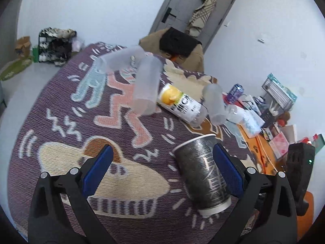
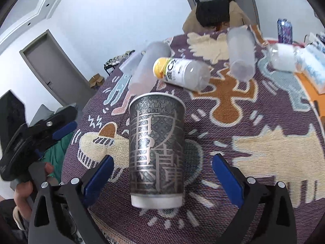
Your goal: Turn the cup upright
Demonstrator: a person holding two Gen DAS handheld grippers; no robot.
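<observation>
A dark grey patterned paper cup [image 2: 156, 152] with a white rim stands on the patterned purple tablecloth [image 2: 254, 122]. In the right wrist view it sits between my right gripper's [image 2: 161, 172] open blue pads, touching neither. In the left wrist view the same cup [image 1: 201, 170] appears tilted, beside the right pad [image 1: 227, 172] of my open left gripper [image 1: 162, 170], which holds nothing. The left gripper also shows in the right wrist view [image 2: 40, 134], off the table's left edge.
Several frosted plastic cups [image 1: 145, 87] [image 2: 240, 55] and a clear bottle with a yellow label [image 1: 182, 104] lie on their sides behind the paper cup. Boxes, a can [image 1: 234, 93] and clutter fill the table's right side. A seated person [image 1: 178, 44] is at the far edge.
</observation>
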